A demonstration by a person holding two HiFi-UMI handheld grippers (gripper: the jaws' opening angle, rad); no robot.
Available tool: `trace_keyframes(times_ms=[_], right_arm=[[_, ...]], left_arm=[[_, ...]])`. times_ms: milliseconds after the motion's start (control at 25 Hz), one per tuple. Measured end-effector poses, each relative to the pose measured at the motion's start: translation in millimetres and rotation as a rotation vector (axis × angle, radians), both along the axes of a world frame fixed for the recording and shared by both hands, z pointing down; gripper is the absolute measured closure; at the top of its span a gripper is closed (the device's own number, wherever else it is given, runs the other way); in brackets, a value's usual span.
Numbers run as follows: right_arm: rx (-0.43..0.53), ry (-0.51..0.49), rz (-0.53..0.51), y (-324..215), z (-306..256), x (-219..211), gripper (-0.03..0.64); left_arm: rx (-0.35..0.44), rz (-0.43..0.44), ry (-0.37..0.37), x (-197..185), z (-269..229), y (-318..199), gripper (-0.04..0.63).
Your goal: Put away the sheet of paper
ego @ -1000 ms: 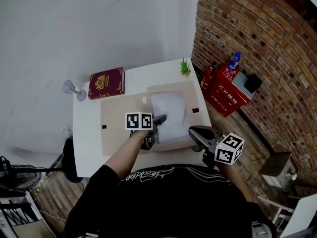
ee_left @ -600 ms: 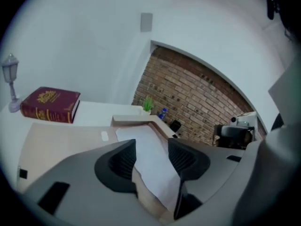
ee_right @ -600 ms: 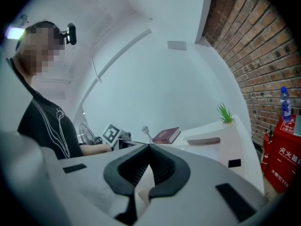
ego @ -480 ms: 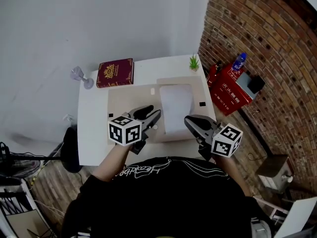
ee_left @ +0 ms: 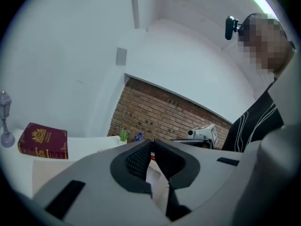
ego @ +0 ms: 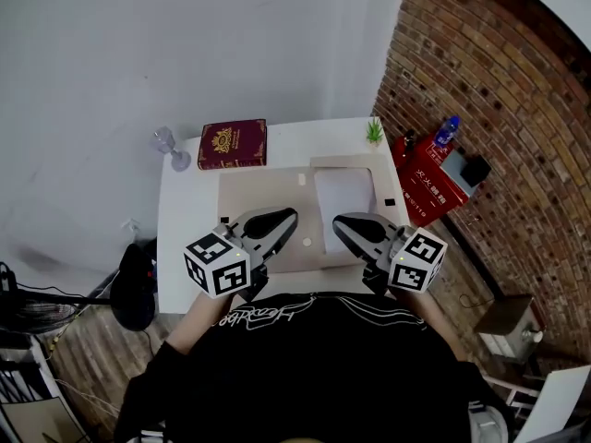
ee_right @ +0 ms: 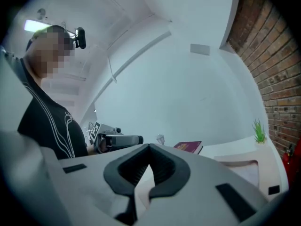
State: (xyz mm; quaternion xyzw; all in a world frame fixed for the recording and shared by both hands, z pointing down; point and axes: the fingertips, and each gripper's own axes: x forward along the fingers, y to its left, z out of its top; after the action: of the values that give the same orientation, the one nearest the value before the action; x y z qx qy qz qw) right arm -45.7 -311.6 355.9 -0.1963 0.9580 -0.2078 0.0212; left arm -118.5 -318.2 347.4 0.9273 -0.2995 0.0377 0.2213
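Note:
The white sheet of paper point(ego: 343, 207) lies flat on the right part of a beige mat point(ego: 247, 197) on the white table point(ego: 185, 220). Neither gripper touches it; both hang over the table's near edge, close to the person's chest. My left gripper point(ego: 292, 216) points toward the sheet from the left. Its jaws are closing and their tips meet in the left gripper view point(ee_left: 151, 142), with nothing between them. My right gripper point(ego: 338, 221) sits just below the sheet's near edge, its jaws shut and empty point(ee_right: 149, 146).
A maroon book point(ego: 233, 144) and a small glass point(ego: 169, 146) stand at the table's far left. A little green plant point(ego: 374, 131) is at the far right corner. On the floor by the brick wall sit a red box point(ego: 427, 175) and a blue bottle point(ego: 446, 129).
Both grippers have drawn back from the sheet toward the person. The left gripper has let go of the sheet's edge and its jaws have gone from open to shut. The sheet now lies flat.

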Motion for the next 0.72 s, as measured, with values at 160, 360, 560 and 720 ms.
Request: trace_keyframes(times_ms=[160, 360, 560, 720], right_arm=[[0.018, -0.008, -0.011, 2, -10, -18, 0.617], [-0.017, 0.010, -0.026, 3, -7, -39, 0.616], [0.000, 0.038, -0.033, -2, -15, -54, 0.615], [0.007, 0.043, -0.041, -4, -17, -61, 0.616]], left_arm=[[0.043, 0.016, -0.026, -11, -7, 2, 0.548], [0.034, 0.007, -0.019, -28, -4, 2, 0.548], [0.023, 0.002, 0.006, -41, -3, -3, 0.548], [0.026, 0.012, -0.003, -47, -2, -2, 0.548]])
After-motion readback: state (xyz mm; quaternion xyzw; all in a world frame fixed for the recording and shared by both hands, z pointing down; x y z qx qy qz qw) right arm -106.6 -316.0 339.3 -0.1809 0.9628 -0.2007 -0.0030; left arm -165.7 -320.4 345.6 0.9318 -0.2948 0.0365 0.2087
